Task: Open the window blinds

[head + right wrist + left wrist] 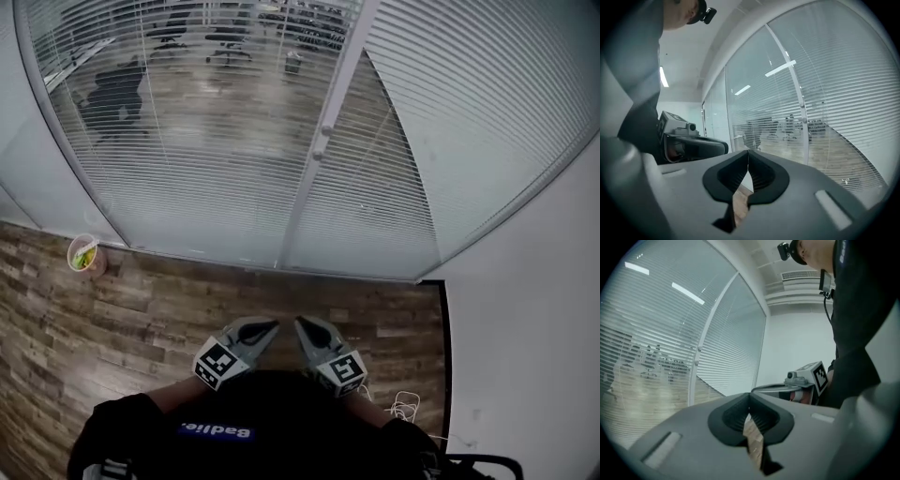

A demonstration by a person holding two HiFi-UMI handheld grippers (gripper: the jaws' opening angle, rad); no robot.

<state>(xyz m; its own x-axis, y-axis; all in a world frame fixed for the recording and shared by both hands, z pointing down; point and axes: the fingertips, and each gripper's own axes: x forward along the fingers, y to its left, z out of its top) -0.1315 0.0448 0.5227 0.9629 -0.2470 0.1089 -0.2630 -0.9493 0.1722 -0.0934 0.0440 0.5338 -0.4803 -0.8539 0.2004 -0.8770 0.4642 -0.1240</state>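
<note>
Blinds, from the fingertips: the blinds (187,141) lie ahead of and above both grippers, well apart from them, inside the glass wall beyond a strip of wood floor (169,300).
Left gripper (274,325): jaws clenched together on nothing; only floor shows through the gap below the pads.
Right gripper (300,322): likewise squeezed closed and empty, its tip just beside the left one, the two angled in toward each other.
Long axis: the slats run level; the frame post (314,173) between the two panes stands upright, almost straight ahead of the paired tips.
Likely control: two small knobs (326,130) sit high on that post; probably they tilt the slats. No cord or wand shows.
Nearer hand: little in it; the right looks marginally closer to the knobs.
Slats: the left pane is partly turned, with office chairs visible through it; the right pane reads as closed.
Hidden: the hands and forearms are under the person's dark top; the knobs are too small to read; the tops of the blinds are cut off.
Elsewhere: a cup (84,253) stands at the foot of the glass, and a cable (405,405) lies by the right wall.
</note>
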